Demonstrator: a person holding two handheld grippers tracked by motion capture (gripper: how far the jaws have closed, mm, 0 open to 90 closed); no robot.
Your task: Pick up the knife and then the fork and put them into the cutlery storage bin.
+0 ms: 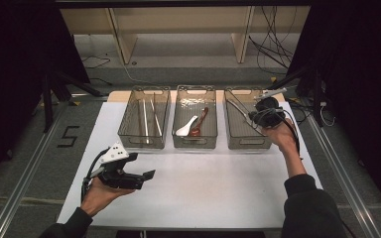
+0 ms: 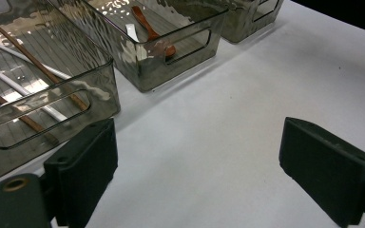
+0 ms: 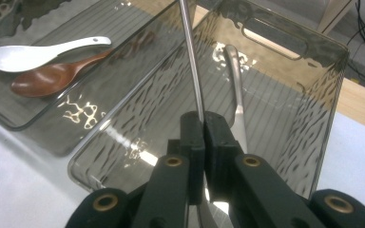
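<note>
A white surface [image 1: 203, 188] carries three smoky clear bins in a row, with dark curtains at both sides. The right gripper [image 3: 202, 124] has its fingers closed tight on a thin metal utensil handle [image 3: 190, 57], held above the right bin [image 1: 265, 141], where another metal utensil [image 3: 237, 95] lies. The handle looks stiff, light and slippery, so I judge a grip near mid-shaft steadies it best. The middle bin [image 1: 194, 141] holds a white spoon [image 1: 186, 127] and a brown spoon [image 1: 200, 122]; the left bin [image 1: 144, 141] holds chopsticks [image 1: 149, 116]. The left gripper [image 1: 141, 174] rests with fingers wide apart, empty.
</note>
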